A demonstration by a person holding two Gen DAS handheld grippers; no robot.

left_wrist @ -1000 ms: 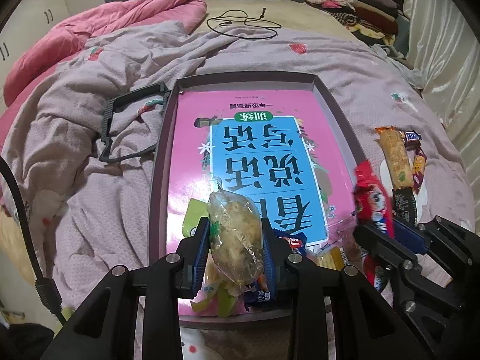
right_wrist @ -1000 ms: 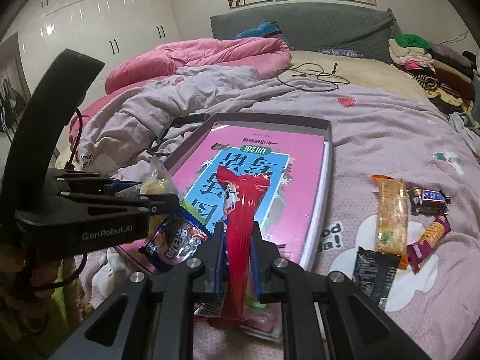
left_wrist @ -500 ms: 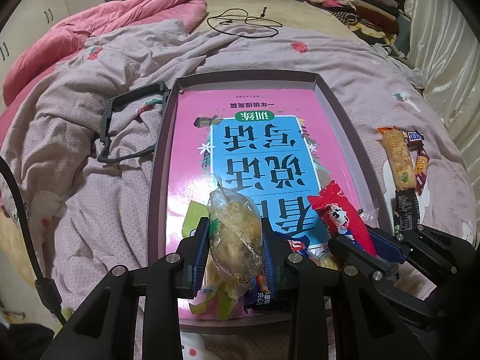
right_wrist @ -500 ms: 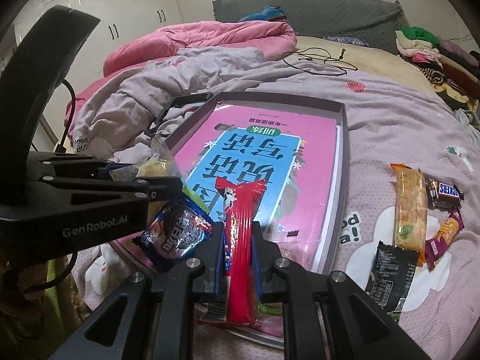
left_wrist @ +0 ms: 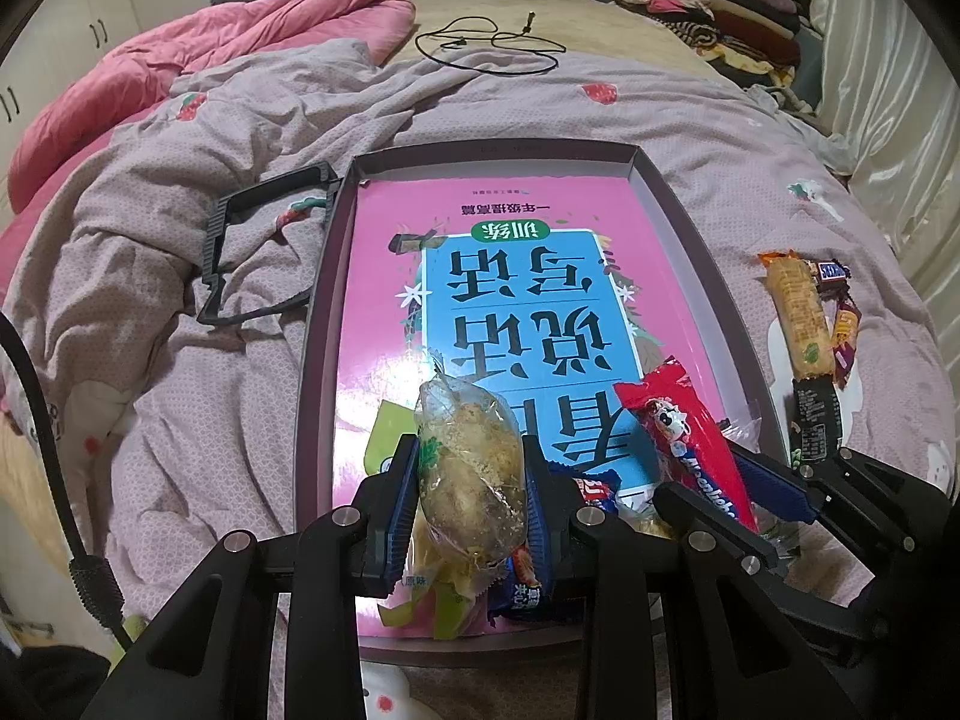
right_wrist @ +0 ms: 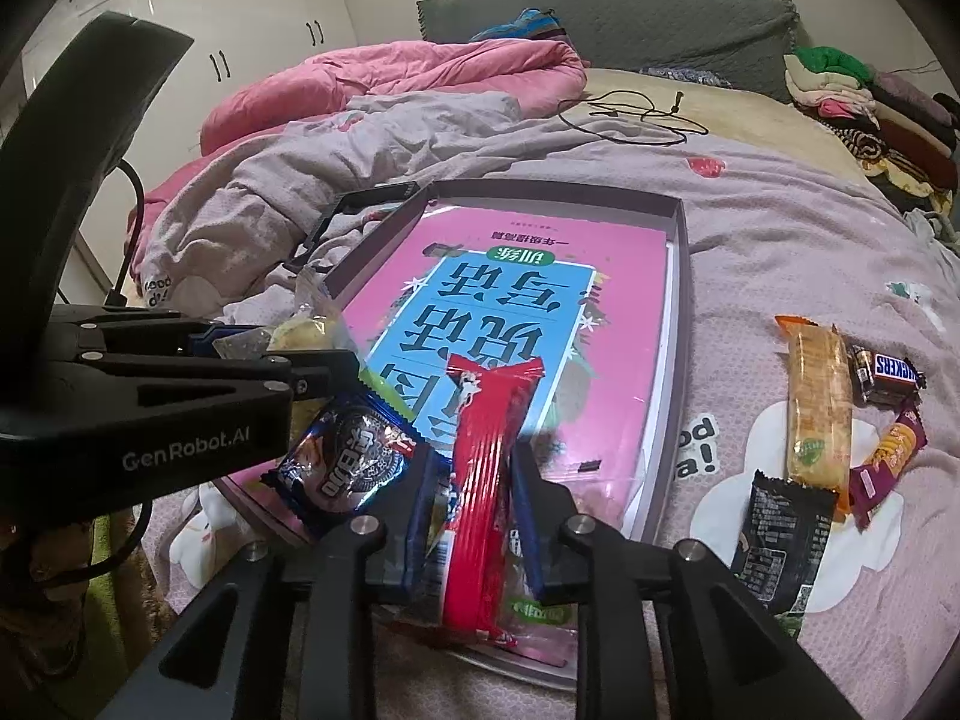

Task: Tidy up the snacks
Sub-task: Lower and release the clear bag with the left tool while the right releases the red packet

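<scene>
A shallow dark tray [left_wrist: 312,324] [right_wrist: 678,312] lies on the bed with a pink and blue book [left_wrist: 510,276] inside. My left gripper [left_wrist: 471,468] is shut on a clear-wrapped bun [left_wrist: 474,468], low over the tray's near end. A blue cookie pack [right_wrist: 348,462] and a green pack [left_wrist: 384,438] lie below it. My right gripper [right_wrist: 480,480] [left_wrist: 738,480] is over the tray's near right corner. Its jaws are opening around a long red snack pack [right_wrist: 486,462] [left_wrist: 678,432], and a slim gap shows at the pads.
To the right of the tray a yellow bar [right_wrist: 819,402], a Snickers [right_wrist: 888,372], a purple pack [right_wrist: 888,456] and a black pack [right_wrist: 780,534] lie on the quilt. A black plastic frame [left_wrist: 258,258] sits left of the tray. A cable [left_wrist: 486,48] and folded clothes [left_wrist: 702,0] lie farther back.
My right gripper carried the red pack leftward from the quilt side over the tray's near right corner, and its jaws have parted slightly. My left gripper kept still with the bun.
</scene>
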